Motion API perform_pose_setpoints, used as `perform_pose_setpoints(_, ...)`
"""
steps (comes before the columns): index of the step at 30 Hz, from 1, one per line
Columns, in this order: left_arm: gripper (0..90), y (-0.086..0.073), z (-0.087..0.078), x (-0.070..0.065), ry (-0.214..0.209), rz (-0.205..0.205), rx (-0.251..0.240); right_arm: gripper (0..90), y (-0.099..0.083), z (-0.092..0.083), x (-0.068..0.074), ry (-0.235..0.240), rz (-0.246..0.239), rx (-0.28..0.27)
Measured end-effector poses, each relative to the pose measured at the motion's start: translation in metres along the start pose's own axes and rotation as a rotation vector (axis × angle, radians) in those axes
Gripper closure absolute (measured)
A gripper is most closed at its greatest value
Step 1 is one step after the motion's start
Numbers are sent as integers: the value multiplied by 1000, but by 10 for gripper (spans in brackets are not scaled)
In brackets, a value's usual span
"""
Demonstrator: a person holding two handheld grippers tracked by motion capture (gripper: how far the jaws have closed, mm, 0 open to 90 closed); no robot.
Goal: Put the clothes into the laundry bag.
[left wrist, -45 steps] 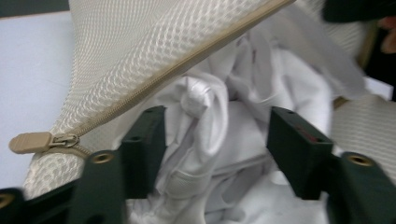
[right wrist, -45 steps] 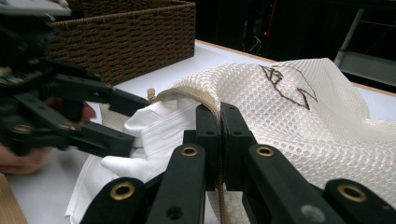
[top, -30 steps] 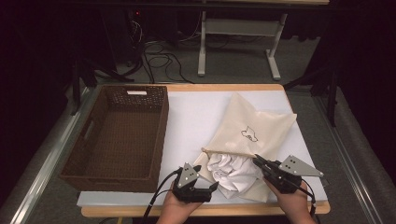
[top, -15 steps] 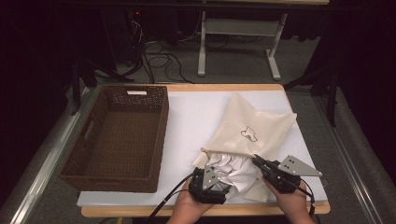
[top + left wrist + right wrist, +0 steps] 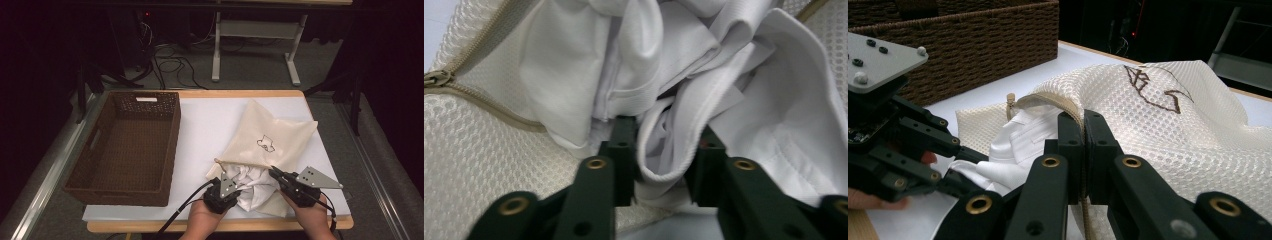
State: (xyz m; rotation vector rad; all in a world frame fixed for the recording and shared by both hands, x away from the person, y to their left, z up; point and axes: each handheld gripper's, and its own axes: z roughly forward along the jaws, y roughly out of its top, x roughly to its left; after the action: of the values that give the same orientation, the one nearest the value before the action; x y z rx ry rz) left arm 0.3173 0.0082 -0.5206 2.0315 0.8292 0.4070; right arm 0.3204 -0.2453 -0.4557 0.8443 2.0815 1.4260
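We see a cream honeycomb-mesh laundry bag [image 5: 272, 142] at the table's near right, crumpled white cloth [image 5: 255, 182] spilling out. Our left gripper [image 5: 663, 160] has just closed on a cloth fold; our right gripper [image 5: 1083, 145] pinches the bag's zippered rim.

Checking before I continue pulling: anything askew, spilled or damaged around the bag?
Nothing stands out. The white garment bulges crumpled from the mesh bag's open zipper, gripped by the left tool; the right tool pinches the zipper edge. The basket sits square.
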Motion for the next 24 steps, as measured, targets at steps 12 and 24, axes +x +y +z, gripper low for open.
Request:
perform_pose_setpoints(12,788,10,1,7,20,-86,-56,892,0,1,0,6,5,-4)
perform_pose_setpoints(24,787,21,14,15,79,-120,-105,892,0,1,0,8,6,-6)
